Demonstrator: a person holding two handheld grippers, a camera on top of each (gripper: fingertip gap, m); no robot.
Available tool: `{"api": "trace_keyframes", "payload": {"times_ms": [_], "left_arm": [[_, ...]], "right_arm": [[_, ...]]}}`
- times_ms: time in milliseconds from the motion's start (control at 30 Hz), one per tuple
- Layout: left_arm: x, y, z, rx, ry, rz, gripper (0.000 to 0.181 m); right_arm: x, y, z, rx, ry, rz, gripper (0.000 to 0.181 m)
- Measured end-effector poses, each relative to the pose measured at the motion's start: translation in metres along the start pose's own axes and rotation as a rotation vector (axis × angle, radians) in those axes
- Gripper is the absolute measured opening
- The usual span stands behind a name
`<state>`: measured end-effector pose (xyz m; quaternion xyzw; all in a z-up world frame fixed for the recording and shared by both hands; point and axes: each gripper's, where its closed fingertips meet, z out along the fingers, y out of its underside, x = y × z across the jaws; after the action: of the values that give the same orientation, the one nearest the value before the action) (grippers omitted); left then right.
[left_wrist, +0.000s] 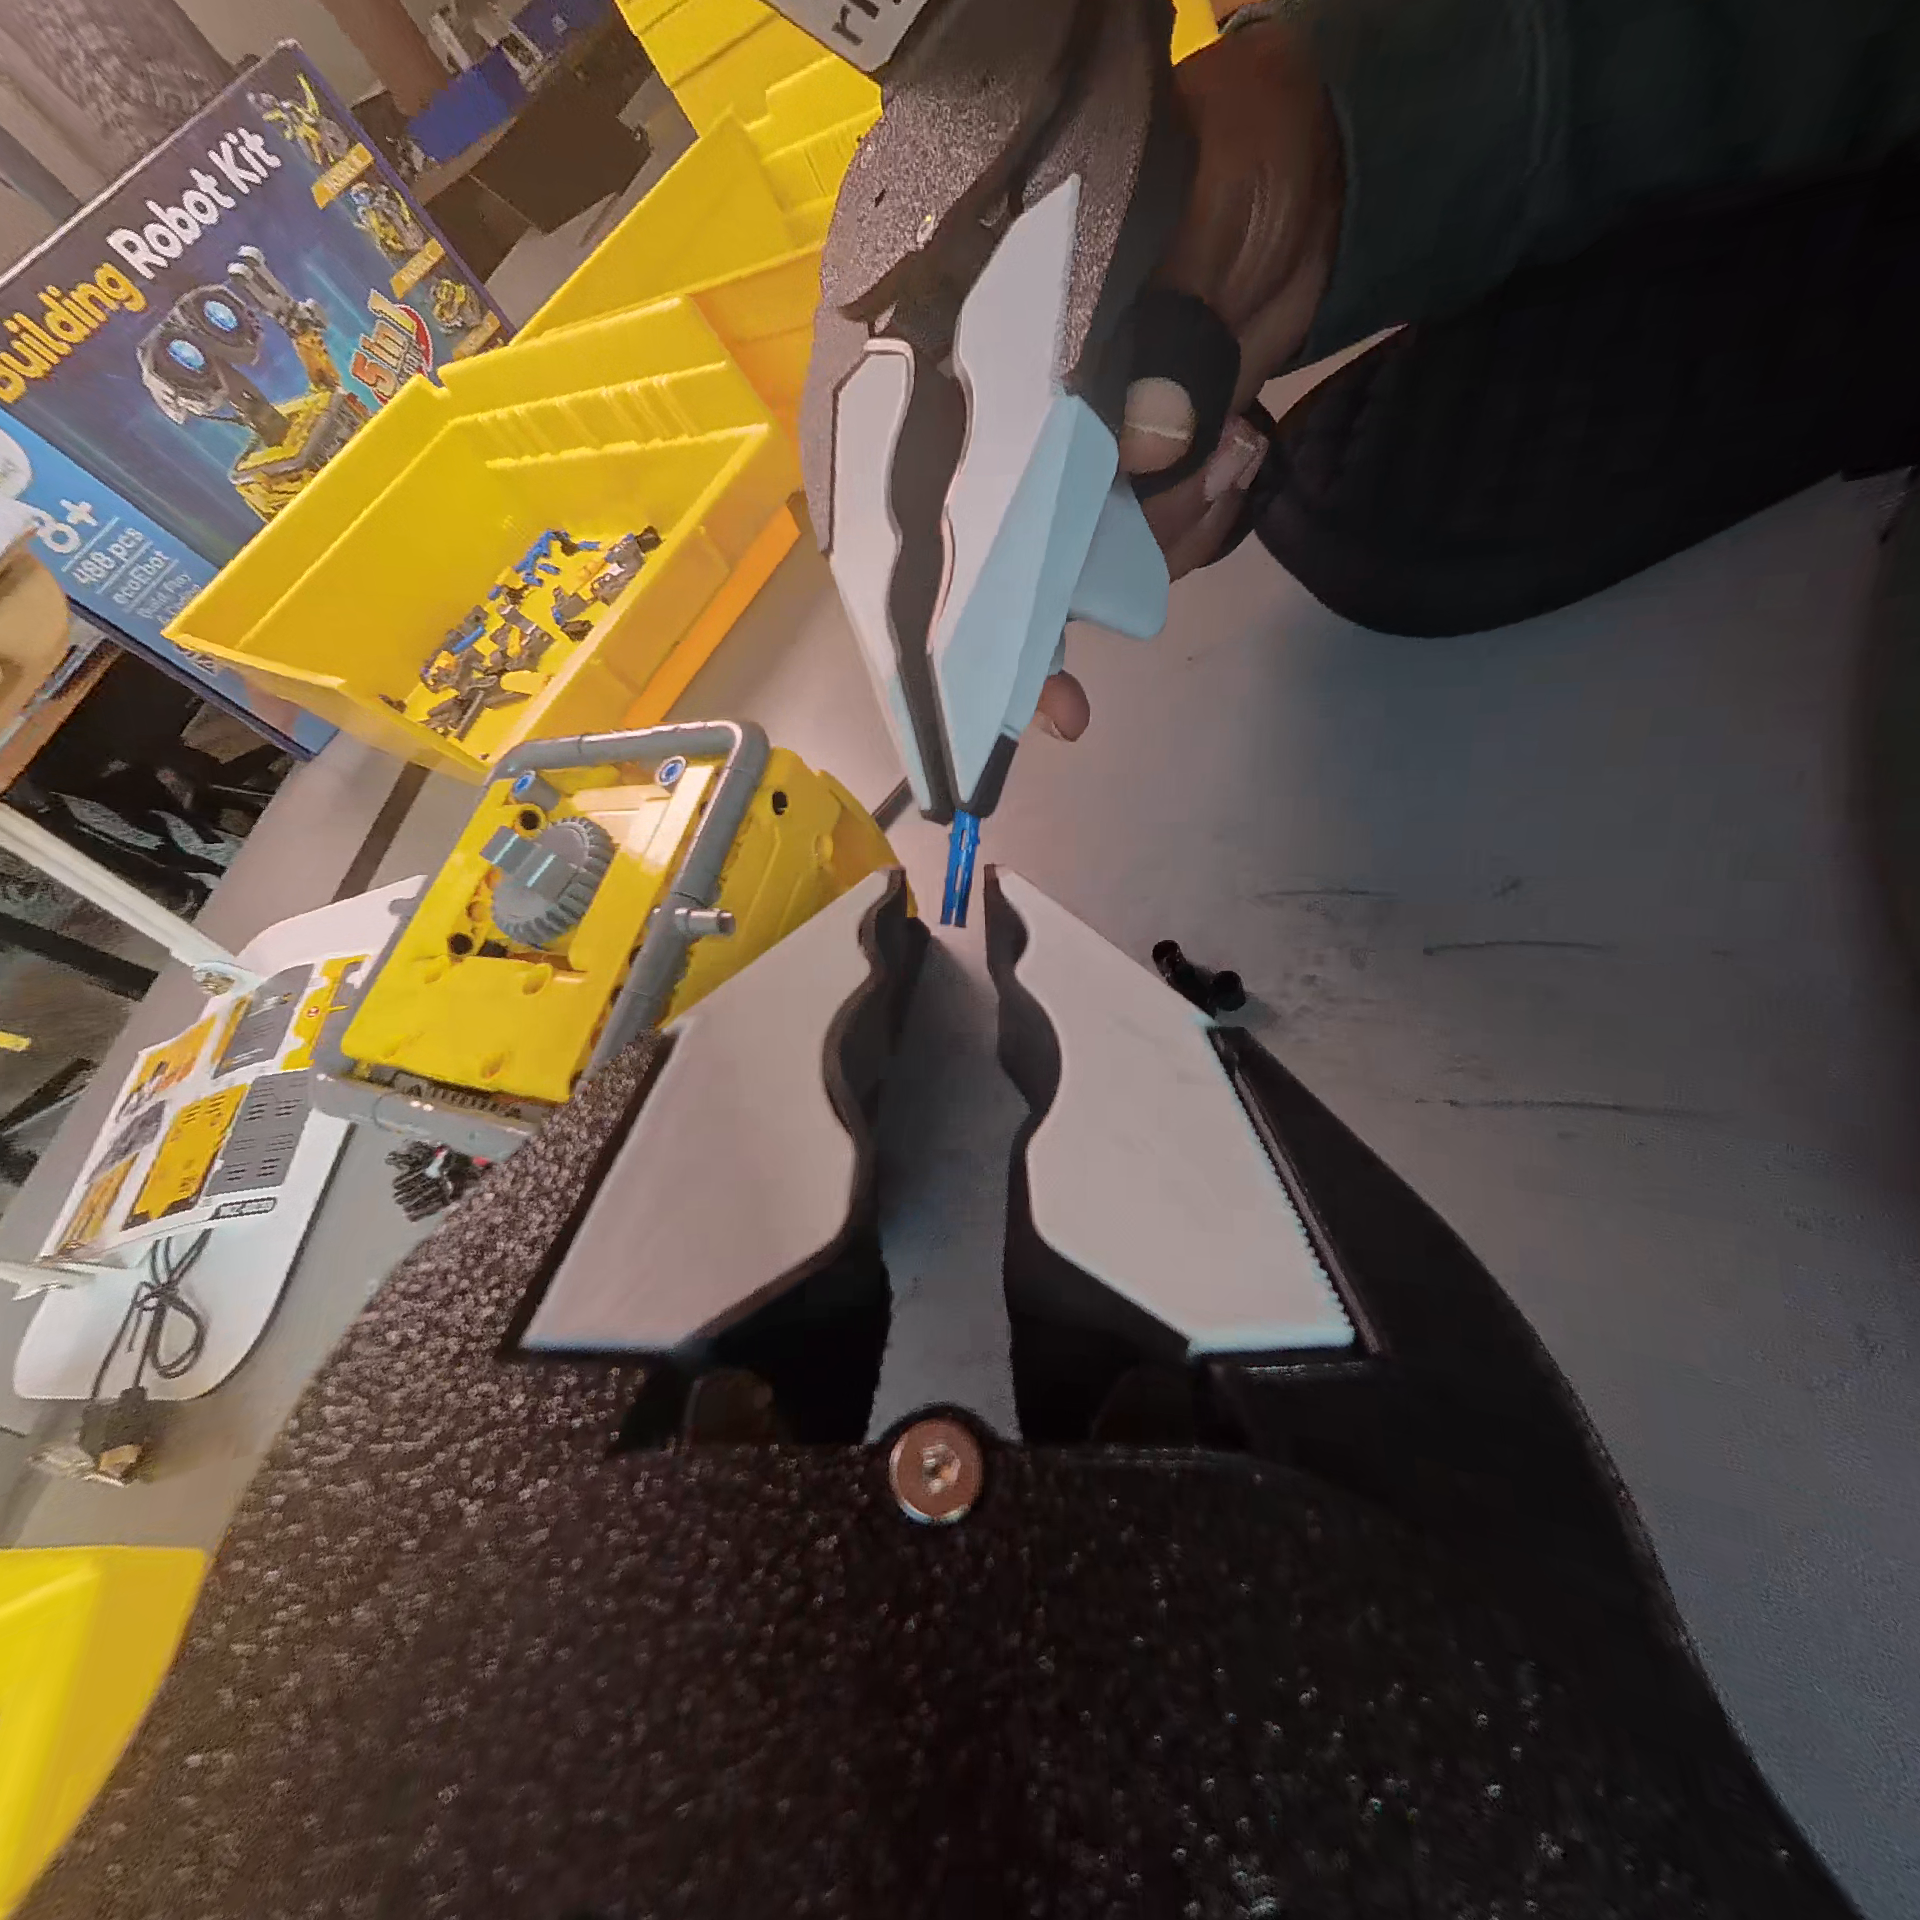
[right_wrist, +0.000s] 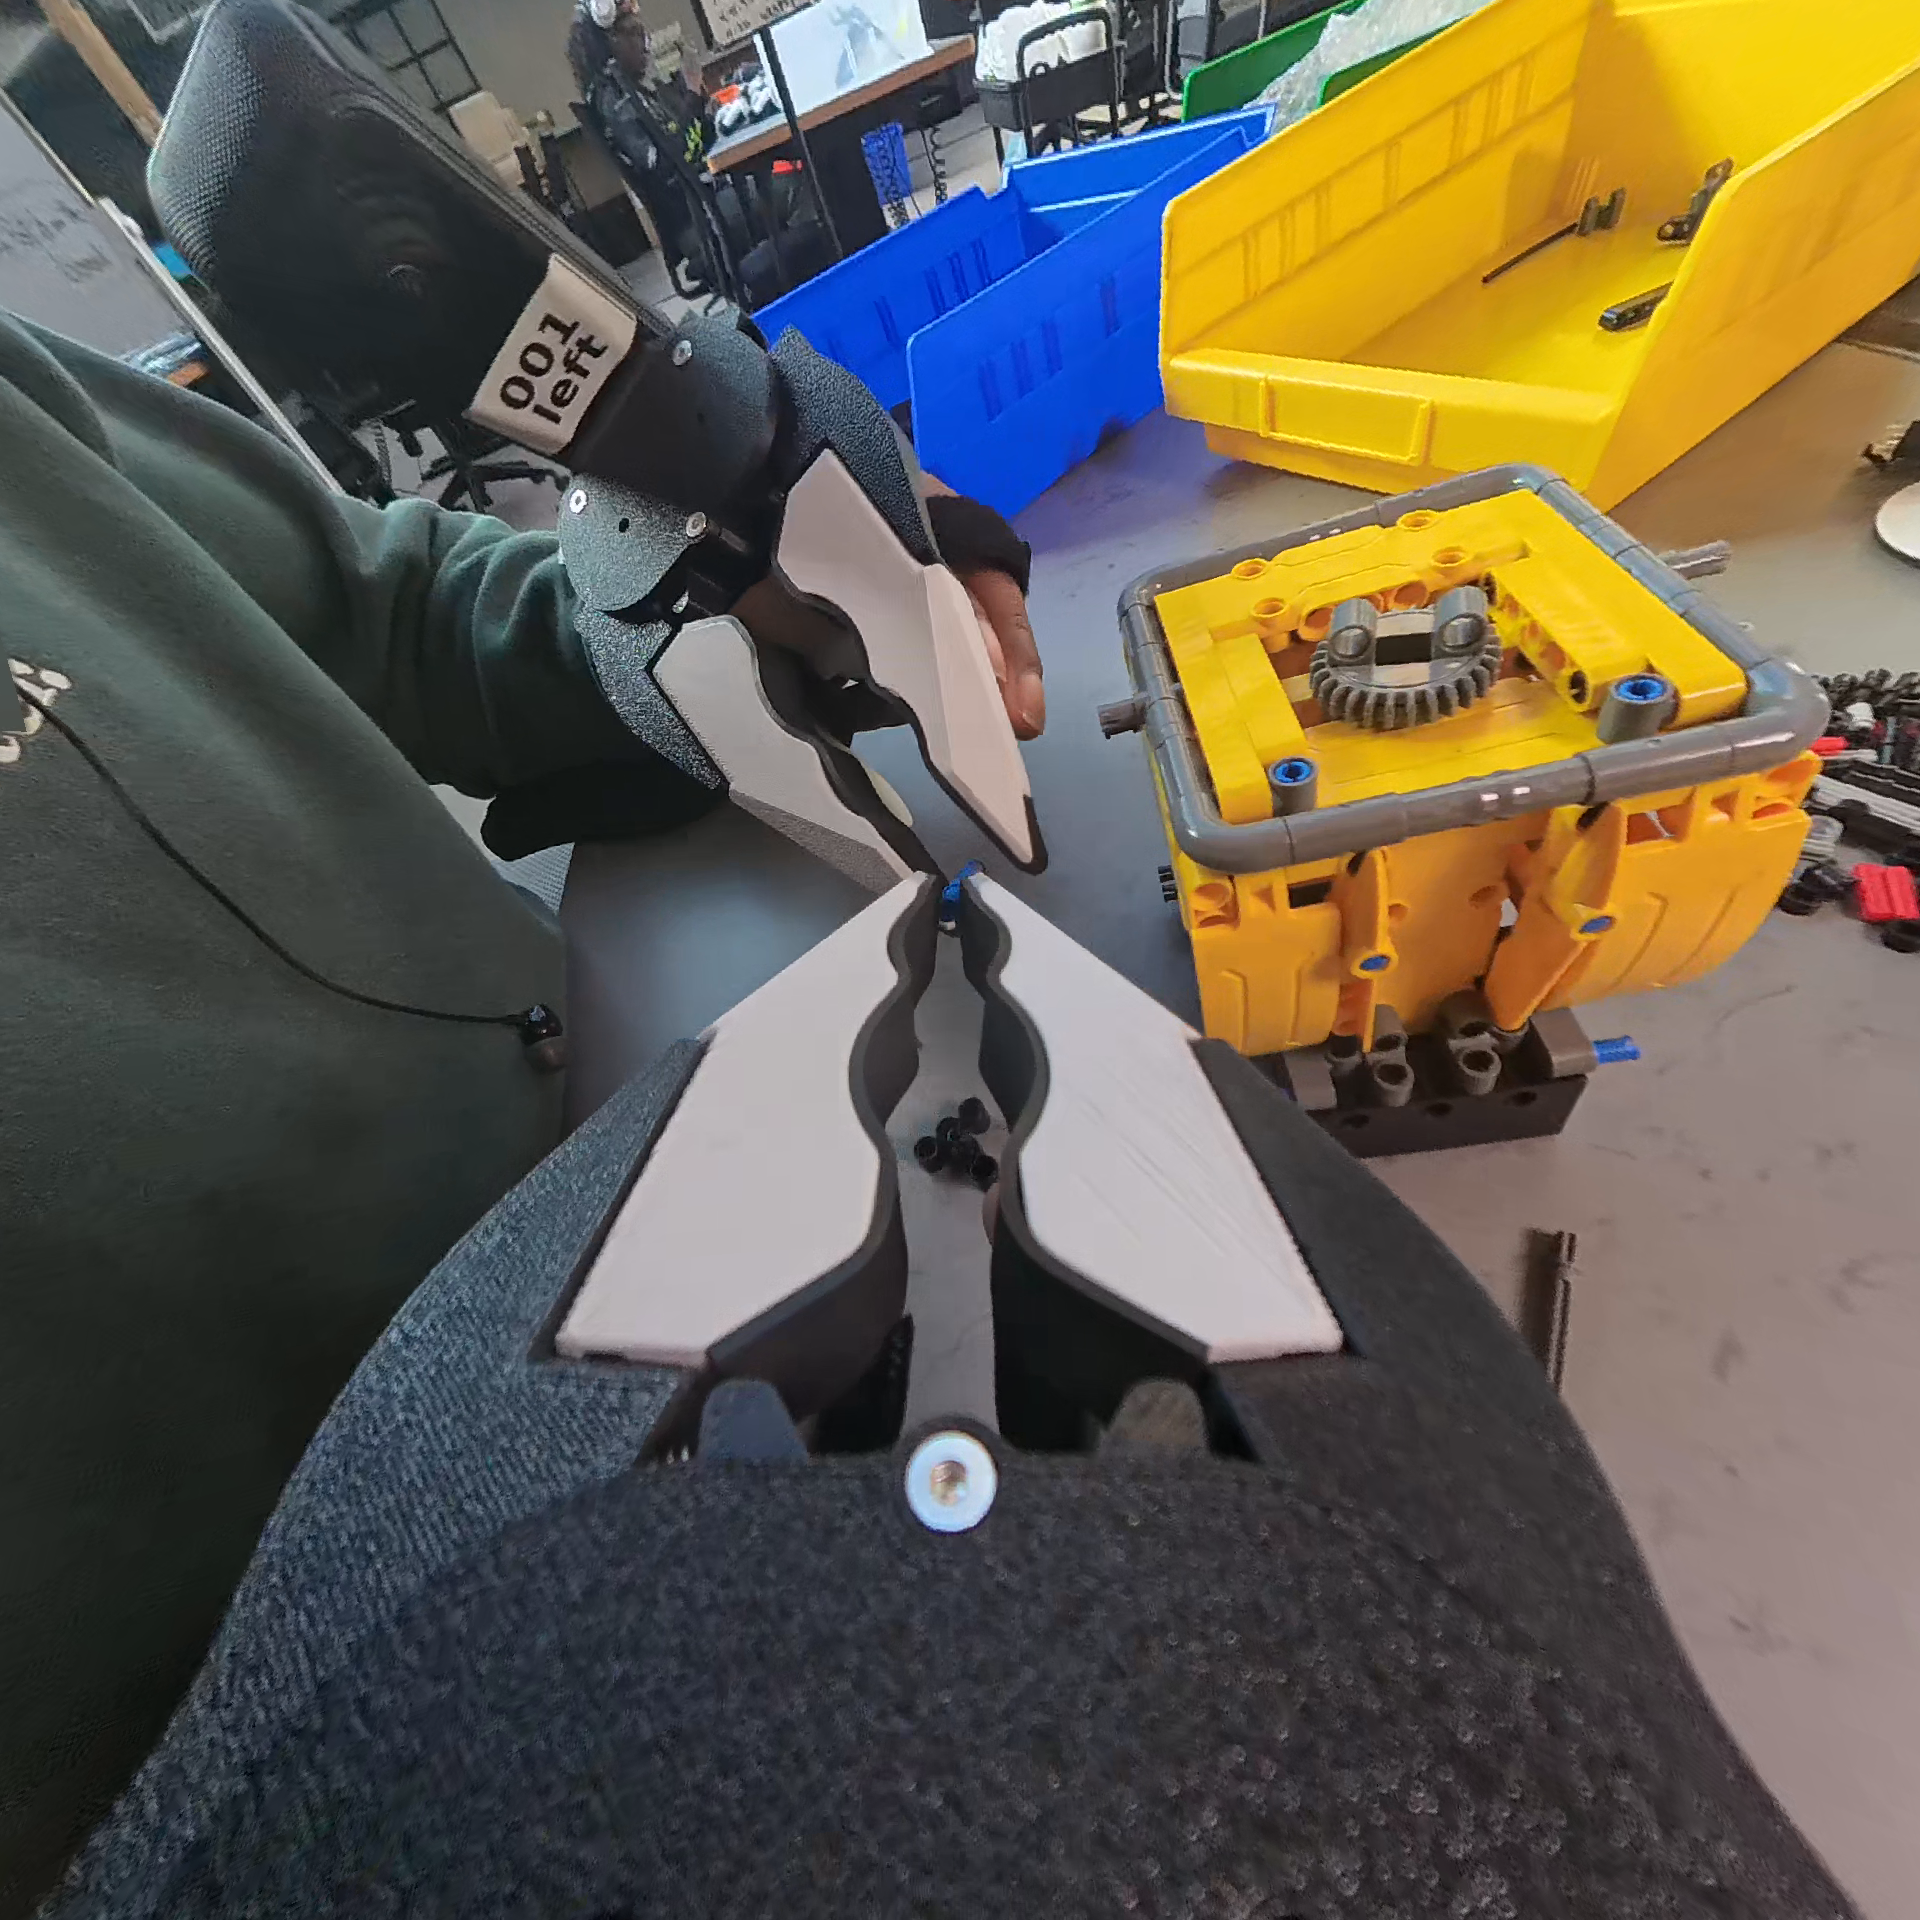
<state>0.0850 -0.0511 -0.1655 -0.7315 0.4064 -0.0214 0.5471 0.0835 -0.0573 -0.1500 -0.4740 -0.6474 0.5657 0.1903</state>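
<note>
- Right gripper (right_wrist: 948, 883): white fingers with black inner pads, clamped at the tips on a small blue pin (left_wrist: 961, 868); in the left wrist view it comes in from above (left_wrist: 961, 805) with the pin sticking out below its tips, held above the table
- Left gripper (left_wrist: 943, 888): jaws parted by a narrow gap, nothing between them; its tips sit on either side of the lower end of the blue pin, whether touching cannot be told; in the right wrist view it reaches in from the left (right_wrist: 982, 862), tip to tip with the right gripper
- Blue pin: short, slotted, upright between the two sets of tips; only a sliver of it shows in the right wrist view
- Yellow block model (right_wrist: 1455, 790): box-like build with a grey tube frame round its top, a grey toothed gear in the middle and a dark base; stands on the table just beside the grippers
- Black pins (right_wrist: 961, 1143): small cluster lying loose on the table beneath the right gripper's fingers
- Grey table (right_wrist: 1714, 1403): scuffed surface bearing all of the above
- Yellow bin (left_wrist: 468, 540): holds a heap of small dark and blue parts; behind the model
- Blue bins (right_wrist: 1018, 312): two, side by side, beyond the left gripper
- Kit box (left_wrist: 208, 312): blue printed carton standing behind the yellow bin
- Instruction booklet (left_wrist: 177, 1122): open on the table next to the model
- Person's green sleeve (right_wrist: 260, 727): at the left of the right wrist view
</note>
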Motion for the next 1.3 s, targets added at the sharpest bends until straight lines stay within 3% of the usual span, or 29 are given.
{"api": "trace_keyframes", "payload": {"times_ms": [100,1067,1200,1300], "left_arm": [[0.007,0.000,0.001,0.003,0.053,-0.019,0.003],[0.011,0.003,0.001,-0.030,0.083,-0.043,0.003],[0.022,0.007,0.002,-0.024,0.193,-0.138,0.005],[0.033,0.022,0.005,-0.077,0.293,-0.189,0.013]], "right_arm": [[-0.002,0.002,0.002,-0.012,-0.008,-0.010,0.003],[0.000,0.013,0.008,-0.141,0.082,-0.197,0.004],[-0.003,0.022,0.006,-0.211,0.052,-0.214,0.004],[-0.009,0.038,-0.001,-0.344,0.013,-0.254,0.004]]}}
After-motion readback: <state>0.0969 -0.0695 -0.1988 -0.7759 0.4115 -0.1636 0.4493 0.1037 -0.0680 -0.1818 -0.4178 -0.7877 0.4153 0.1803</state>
